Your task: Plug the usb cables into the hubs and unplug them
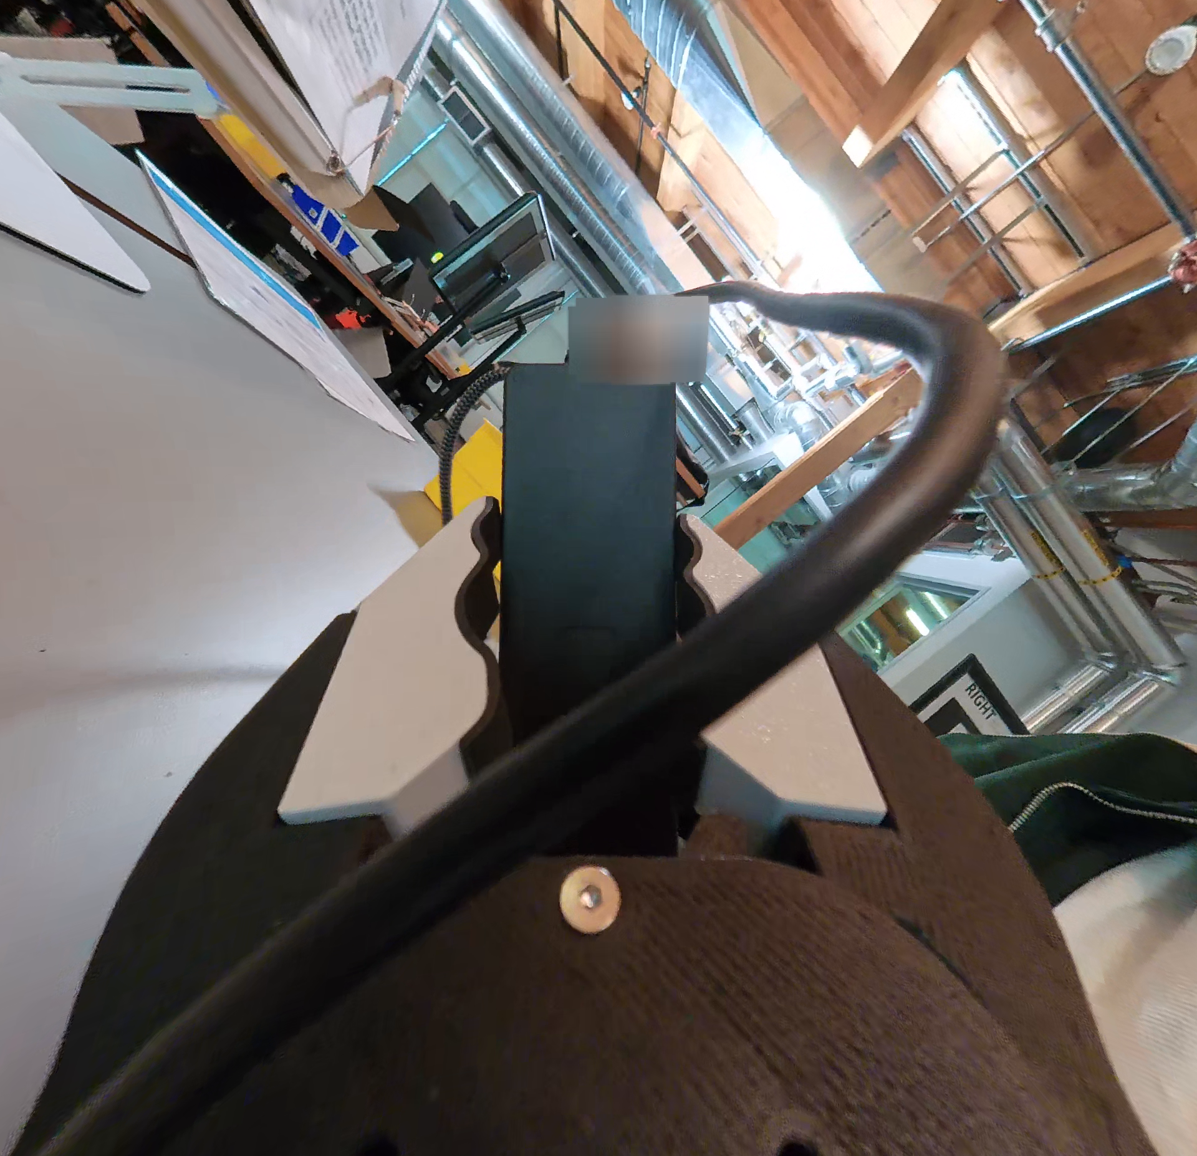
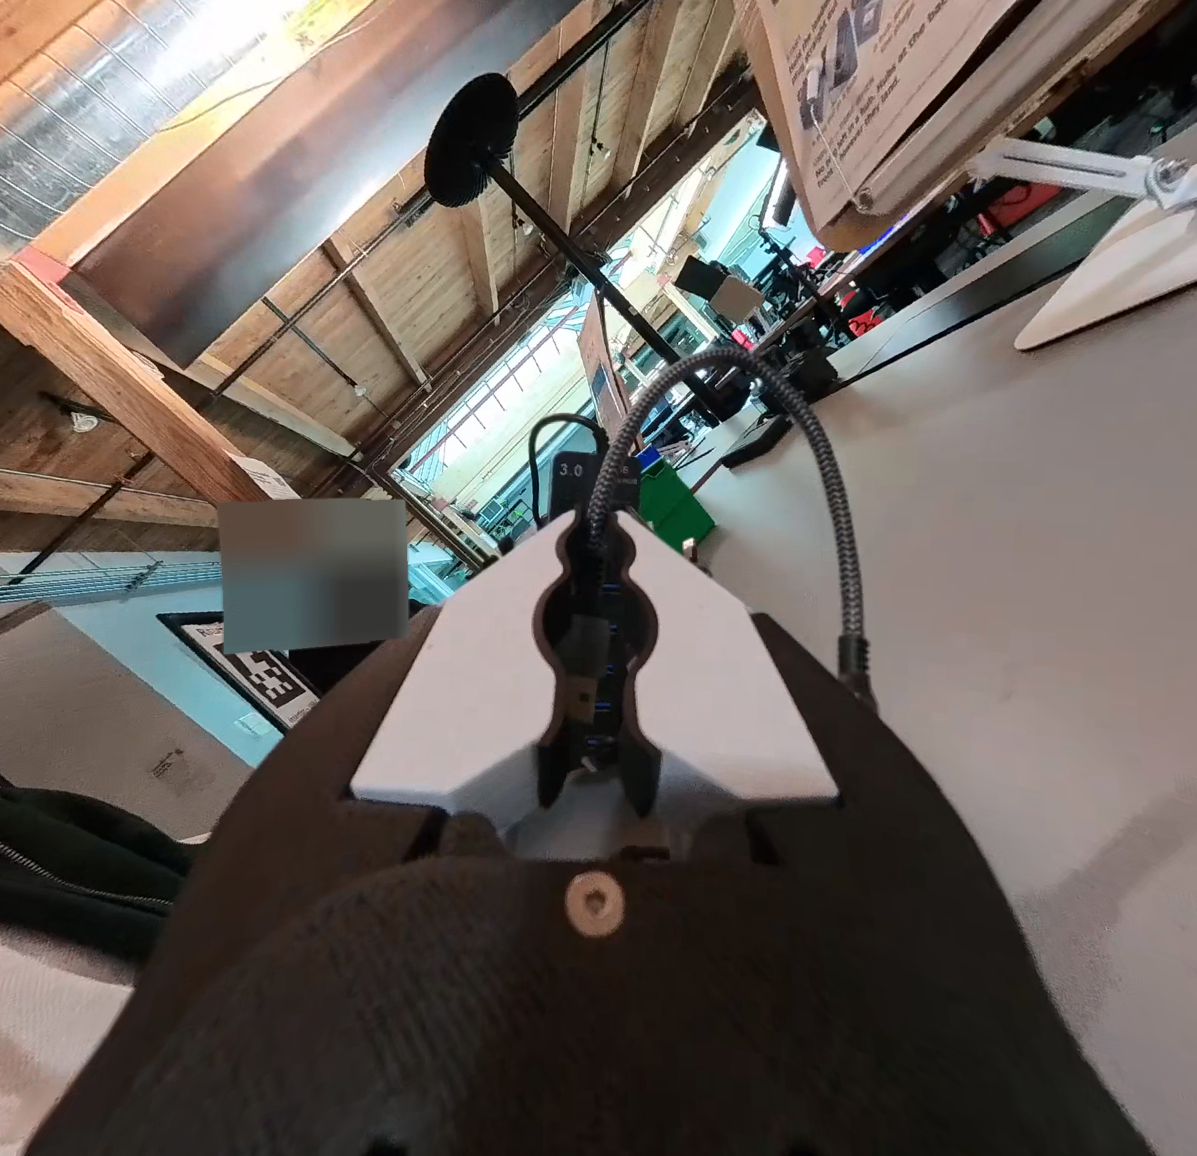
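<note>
Light level: bright, daylit interior, both views.
Glare: blown-out ceiling patch upper centre-right in the left wrist view; another upper left in the right wrist view.
Distortion: strong wide-angle bending, beams and pipes curve toward edges.
Focus: near black cable soft; frame corners smeared.
Shadows: soft and faint on the grey table.

Your table has a plain pale grey top, tilted steeply in both wrist views. In the left wrist view a white board with a rounded corner lies flat on it at the far left, and a printed sheet with a blue edge lies just beyond. In the right wrist view you see the board near the far edge, and a green bin stands farther along.
</note>
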Demonstrator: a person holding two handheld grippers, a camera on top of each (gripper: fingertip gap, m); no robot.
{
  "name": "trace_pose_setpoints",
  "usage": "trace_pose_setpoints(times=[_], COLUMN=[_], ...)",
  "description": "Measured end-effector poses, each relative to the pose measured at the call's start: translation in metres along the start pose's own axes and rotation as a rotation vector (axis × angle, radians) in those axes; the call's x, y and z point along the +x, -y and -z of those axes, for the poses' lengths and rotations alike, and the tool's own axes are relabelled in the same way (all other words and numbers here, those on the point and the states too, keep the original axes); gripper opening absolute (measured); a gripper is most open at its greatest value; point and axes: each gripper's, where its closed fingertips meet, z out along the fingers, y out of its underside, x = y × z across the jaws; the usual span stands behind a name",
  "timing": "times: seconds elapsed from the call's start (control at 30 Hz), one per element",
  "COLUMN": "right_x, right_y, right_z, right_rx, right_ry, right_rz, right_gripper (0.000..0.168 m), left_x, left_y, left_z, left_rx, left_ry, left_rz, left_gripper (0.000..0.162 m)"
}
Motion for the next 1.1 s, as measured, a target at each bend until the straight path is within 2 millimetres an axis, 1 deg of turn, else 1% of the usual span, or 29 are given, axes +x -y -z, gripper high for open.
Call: trace_pose_setpoints(times=[0.03, 0.17, 0.27, 0.47, 0.57, 0.63, 0.7, 0.77, 0.8, 0.87, 0.93, 0.97, 1.03, 1.1], right_x=[0.004, 0.014, 0.025, 0.056, 0.071, 0.078, 0.079, 0.077, 0.074, 0.064, 0.042, 0.032, 0.018, 0.012], right_y=[0.000, 0.012, 0.019, 0.020, 0.017, 0.008, -0.003, -0.020, -0.033, -0.067, -0.096, -0.106, -0.115, -0.118], right_z=[0.001, 0.009, 0.020, 0.055, 0.070, 0.073, 0.070, 0.062, 0.056, 0.045, 0.036, 0.033, 0.030, 0.031], right_rx=[-0.003, 0.026, 0.043, 0.070, 0.078, 0.031, -0.037, -0.157, -0.245, -0.460, -0.638, -0.694, -0.741, -0.757], right_ry=[-0.016, -0.058, -0.121, -0.316, -0.421, -0.473, -0.503, -0.510, -0.500, -0.433, -0.293, -0.233, -0.158, -0.122], right_rz=[-0.007, -0.034, -0.050, -0.138, -0.164, -0.159, -0.141, -0.091, -0.059, 0.007, 0.075, 0.113, 0.200, 0.280], right_gripper=[0.005, 0.005, 0.005, 0.004, 0.005, 0.006, 0.007, 0.010, 0.013, 0.015, 0.019, 0.021, 0.024, 0.024], left_x=[0.000, -0.001, -0.003, -0.012, -0.013, -0.015, -0.020, -0.021, -0.021, -0.020, -0.022, -0.023, -0.024, -0.024], left_y=[0.002, 0.005, 0.007, 0.021, 0.032, 0.040, 0.048, 0.056, 0.060, 0.067, 0.073, 0.076, 0.081, 0.084], left_z=[0.000, 0.000, -0.003, -0.013, -0.011, -0.008, -0.003, 0.004, 0.007, 0.013, 0.018, 0.021, 0.025, 0.028], left_rx=[0.008, 0.029, 0.034, 0.050, 0.093, 0.126, 0.160, 0.199, 0.219, 0.252, 0.273, 0.282, 0.301, 0.311], left_ry=[-0.006, -0.005, 0.001, 0.002, 0.019, 0.030, 0.038, 0.035, 0.030, 0.024, 0.033, 0.037, 0.037, 0.032], left_rz=[0.010, 0.027, 0.029, 0.056, 0.033, 0.024, 0.035, 0.054, 0.059, 0.057, 0.054, 0.055, 0.061, 0.071], left_gripper=[0.052, 0.052, 0.052, 0.051, 0.051, 0.051, 0.051, 0.051, 0.051, 0.051, 0.051, 0.051, 0.051, 0.051])
